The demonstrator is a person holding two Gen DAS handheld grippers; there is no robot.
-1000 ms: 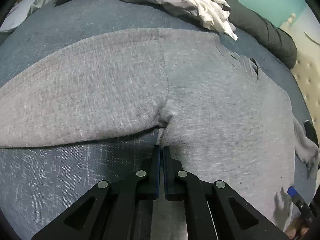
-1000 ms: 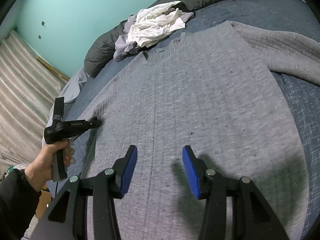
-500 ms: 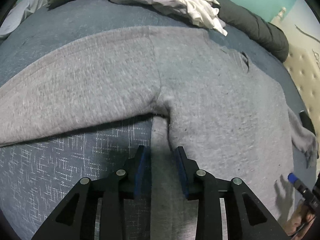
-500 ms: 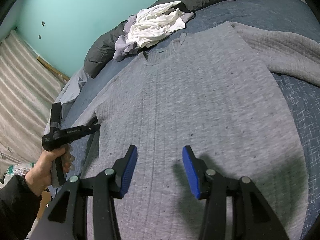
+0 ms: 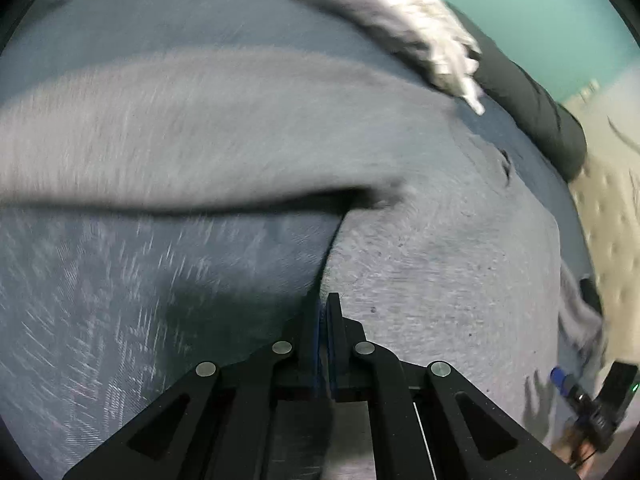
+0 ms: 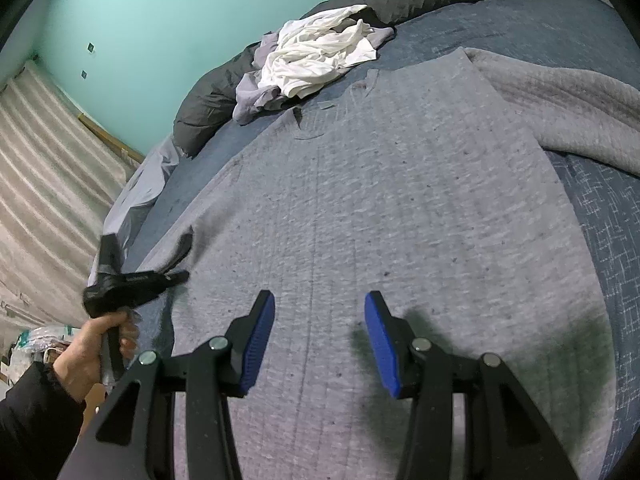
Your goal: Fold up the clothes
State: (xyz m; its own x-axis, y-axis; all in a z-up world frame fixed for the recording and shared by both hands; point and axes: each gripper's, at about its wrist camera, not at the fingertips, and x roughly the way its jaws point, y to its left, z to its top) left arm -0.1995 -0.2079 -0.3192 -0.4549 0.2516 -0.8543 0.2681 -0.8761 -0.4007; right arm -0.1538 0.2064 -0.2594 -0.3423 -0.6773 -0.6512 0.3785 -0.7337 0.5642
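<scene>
A grey knit sweater (image 6: 400, 200) lies flat, front up, on the blue bed cover (image 6: 600, 220). One sleeve (image 5: 180, 132) stretches out sideways from the armpit. My left gripper (image 5: 323, 304) is shut on the sweater's (image 5: 440, 260) side edge, a little below the armpit. In the right wrist view the left gripper (image 6: 182, 276) pinches that edge, and a small fold of fabric stands up behind it. My right gripper (image 6: 320, 312) hovers open over the lower body of the sweater, with nothing between its blue pads.
A heap of white and lilac clothes (image 6: 316, 56) lies beyond the sweater's collar, against a dark rolled duvet (image 6: 208, 100). A person's hand (image 6: 96, 344) in a dark sleeve holds the left gripper at the bed's left edge. A teal wall stands behind.
The left gripper let go at the armpit, opened, slid along the side edge away from the armpit, and shut again there. The right gripper has not moved.
</scene>
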